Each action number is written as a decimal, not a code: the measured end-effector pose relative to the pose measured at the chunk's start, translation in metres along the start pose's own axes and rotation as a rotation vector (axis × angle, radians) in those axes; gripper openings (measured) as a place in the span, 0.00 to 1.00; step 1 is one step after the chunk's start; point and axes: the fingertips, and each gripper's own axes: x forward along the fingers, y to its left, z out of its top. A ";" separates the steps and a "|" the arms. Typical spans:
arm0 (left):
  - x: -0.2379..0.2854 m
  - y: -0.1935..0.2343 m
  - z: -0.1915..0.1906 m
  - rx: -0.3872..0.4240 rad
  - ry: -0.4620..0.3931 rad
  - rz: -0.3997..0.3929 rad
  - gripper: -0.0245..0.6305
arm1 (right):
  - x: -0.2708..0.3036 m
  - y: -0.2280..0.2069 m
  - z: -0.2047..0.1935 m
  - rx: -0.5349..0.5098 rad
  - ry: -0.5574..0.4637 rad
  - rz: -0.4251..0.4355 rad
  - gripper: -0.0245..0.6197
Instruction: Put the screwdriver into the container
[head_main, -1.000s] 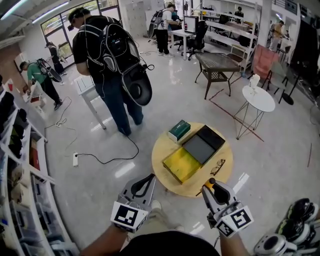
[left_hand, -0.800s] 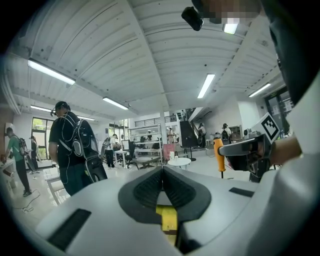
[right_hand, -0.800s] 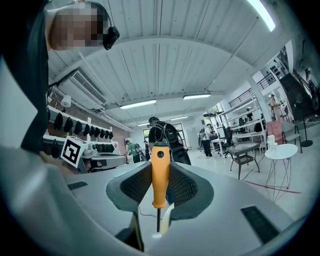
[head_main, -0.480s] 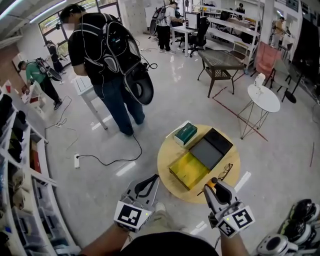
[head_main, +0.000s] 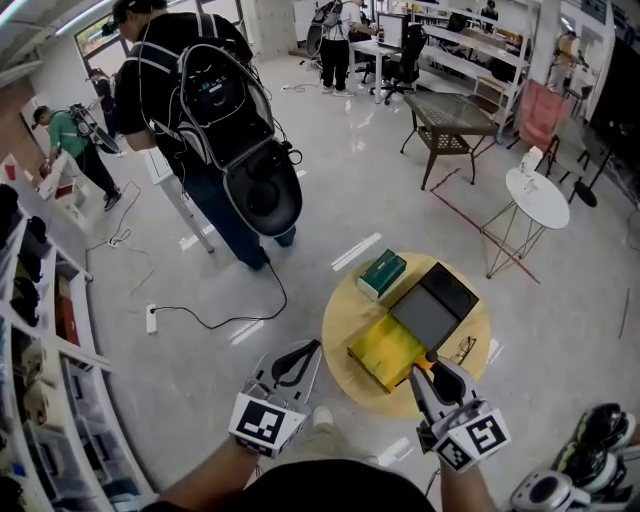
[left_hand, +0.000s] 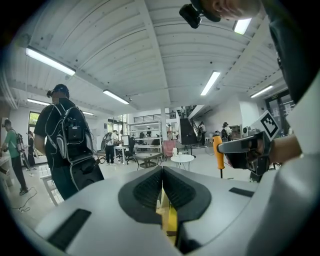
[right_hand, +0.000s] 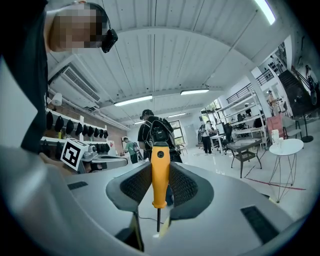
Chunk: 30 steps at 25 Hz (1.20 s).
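The screwdriver (right_hand: 160, 172) is gripped by its orange handle between the pads of the right tool (right_hand: 160, 186), which is clenched on it. In the right gripper view the handle is seen upright, with the thin dark shaft pointing down below the pads. In the head view the right tool (head_main: 428, 368) and the screwdriver (head_main: 429, 361) are seen at the near edge of the round wooden tabletop (head_main: 343, 318), just beside the near corner of the yellow container (head_main: 382, 347). The screwdriver is not in the container.

A dark grey box (head_main: 432, 312) lies against the yellow container on its far side, and a green box (head_main: 382, 273) is set at the tabletop's far edge.

The left tool (head_main: 303, 352) is held over the floor, left of the tabletop. Its pads (left_hand: 150, 190) are pressed together with nothing between them.
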 end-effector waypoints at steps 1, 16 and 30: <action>0.005 0.004 -0.001 -0.003 0.002 -0.006 0.06 | 0.006 -0.002 0.002 0.000 -0.001 -0.003 0.23; 0.074 0.029 0.013 0.006 -0.043 -0.161 0.07 | 0.043 -0.030 0.029 -0.024 -0.023 -0.128 0.23; 0.102 0.039 0.021 0.030 -0.053 -0.276 0.07 | 0.054 -0.033 0.044 -0.037 -0.046 -0.226 0.23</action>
